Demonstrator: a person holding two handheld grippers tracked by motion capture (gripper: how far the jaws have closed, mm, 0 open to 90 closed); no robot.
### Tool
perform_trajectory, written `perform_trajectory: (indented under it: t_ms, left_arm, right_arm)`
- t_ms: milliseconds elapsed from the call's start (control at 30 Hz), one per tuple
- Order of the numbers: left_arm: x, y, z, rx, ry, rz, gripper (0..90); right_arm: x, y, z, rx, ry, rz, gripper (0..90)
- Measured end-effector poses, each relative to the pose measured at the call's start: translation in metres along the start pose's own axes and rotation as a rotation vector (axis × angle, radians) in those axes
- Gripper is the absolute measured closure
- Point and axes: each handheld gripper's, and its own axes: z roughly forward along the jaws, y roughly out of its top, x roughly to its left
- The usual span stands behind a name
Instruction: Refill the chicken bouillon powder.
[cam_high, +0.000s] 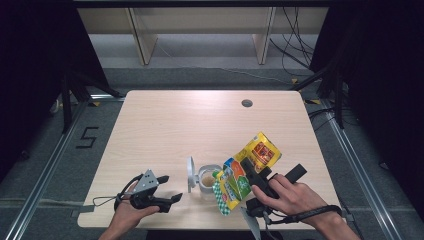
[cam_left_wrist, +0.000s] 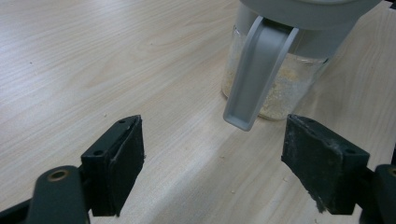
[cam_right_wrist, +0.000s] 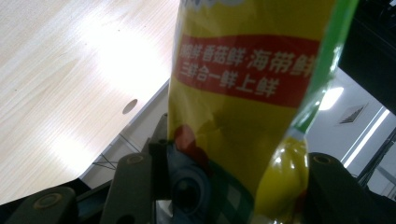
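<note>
Yellow and green foil is what I am gripping in the right tongs (cam_high: 248, 172): they are clamping the seasoning pouch (cam_high: 240, 175) across its middle, and I am holding it tipped over the glass jar (cam_high: 208, 181) near the front of the pale wood counter (cam_high: 200, 120). I am keeping it slanted, I judge, so the granules run down into the jar, which already has a pale layer at its bottom (cam_left_wrist: 280, 93). The pouch's long axis is running from upper right, high and away from me, down to lower left, with its green checked end pointing down just beside the jar's rim. The jar's grey hinged lid (cam_high: 190, 174) is standing flipped open on its left, leaving the mouth free. I am resting the left tongs (cam_high: 167, 192) on the counter just left of the jar, jaws spread wide and holding nothing, probably ready to steady it.
</note>
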Motion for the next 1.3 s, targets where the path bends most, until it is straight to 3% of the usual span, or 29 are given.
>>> perform_trajectory:
  t_ms: [800,1033,1100,1133,1300]
  left_arm:
    - [-0.001,-0.0003,0.0016,-0.015,-0.011,-0.018,20.4]
    - [-0.0012,-0.0004,0.0021,-0.019,-0.008,-0.016,20.4]
    - [-0.0008,-0.0001,0.0014,-0.012,-0.013,-0.014,20.4]
    - [-0.0009,-0.0001,0.0015,-0.013,-0.012,-0.015,20.4]
    - [-0.001,-0.0002,0.0012,-0.013,-0.01,-0.017,20.4]
  right_arm:
    - [-0.0002,-0.0025,-0.0001,-0.007,-0.008,0.007,56.0]
    - [-0.0002,-0.0029,-0.002,0.005,-0.022,0.0,56.2]
    - [-0.0027,-0.0028,-0.0013,-0.012,-0.023,-0.03,56.2]
    - [-0.0012,-0.0032,-0.0022,-0.002,-0.015,-0.005,56.2]
    - [-0.0015,-0.0036,-0.0026,-0.001,-0.017,-0.007,56.3]
